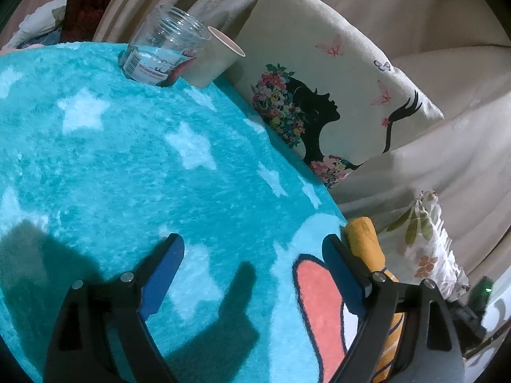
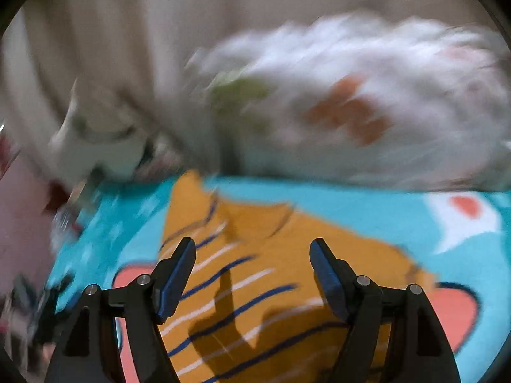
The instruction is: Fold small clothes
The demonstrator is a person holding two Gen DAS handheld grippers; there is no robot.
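Under my right gripper (image 2: 252, 255) I'm seeing a mustard garment (image 2: 255, 239), navy-and-white striped, on a turquoise white-starred blanket (image 1: 127, 159).

Mustard-yellow garment (image 2: 255, 255) with thin navy and white stripes, lying flat on turquoise fleece blanket (image 1: 127, 159), near its edge. Partly folded: plain yellow upper portion tapering to a blunt point toward the far side, one flap creased over the middle, striped portion nearer the camera. Stripes running diagonally in the right wrist view. Detail soft from motion blur there; garment type not discernible. In the left wrist view, only a narrow strip showing at the blanket's right edge (image 1: 364, 242), rounded yellow end uppermost, striped part lower down. Second small cloth, white with green and orange leaf print (image 1: 428, 242), crumpled off the blanket, just beside the yellow piece.
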